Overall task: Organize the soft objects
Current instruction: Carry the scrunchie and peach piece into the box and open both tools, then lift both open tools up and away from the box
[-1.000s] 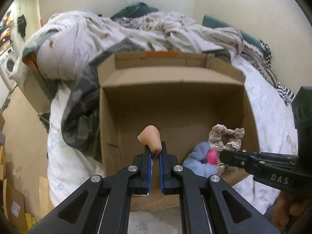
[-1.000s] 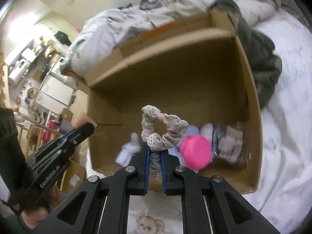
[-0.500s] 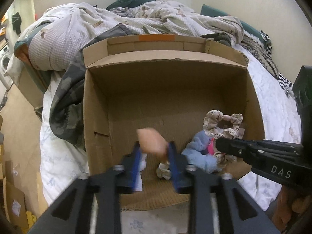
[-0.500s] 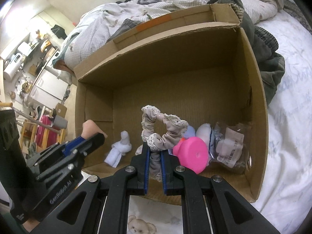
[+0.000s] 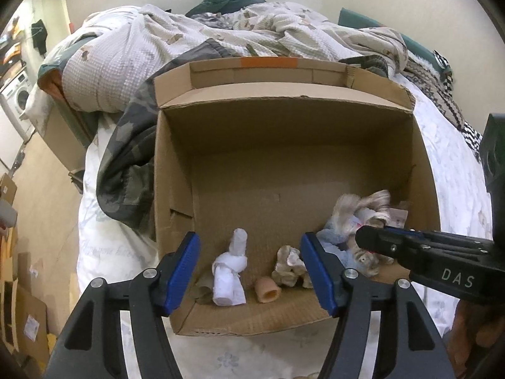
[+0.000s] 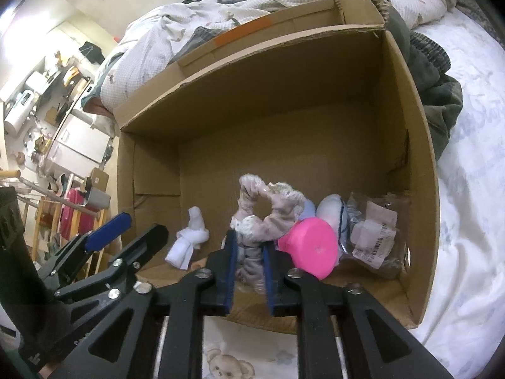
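Observation:
An open cardboard box (image 5: 284, 101) lies on the bed. My left gripper (image 5: 251, 268) is open and empty over its near edge. A peach soft tube (image 5: 267, 290) lies on the box floor below it, beside a knotted white sock (image 5: 230, 271) and a beige cloth lump (image 5: 288, 265). My right gripper (image 6: 247, 263) holds a grey lace scrunchie (image 6: 268, 211) with its jaws slightly parted, low inside the box (image 6: 284, 120). The scrunchie also shows blurred in the left wrist view (image 5: 363, 205). A pink soft piece (image 6: 311, 246) lies beside it.
A plastic-wrapped packet (image 6: 375, 233) and a white-and-blue soft item (image 6: 331, 211) sit in the box's right corner. Rumpled quilts (image 5: 189, 41) and a dark garment (image 5: 126, 164) surround the box. The floor and shelves lie off to the left (image 6: 47, 101).
My left gripper opened and the peach tube dropped to the box floor. My right gripper lowered the scrunchie into the box and its jaws have loosened a little.

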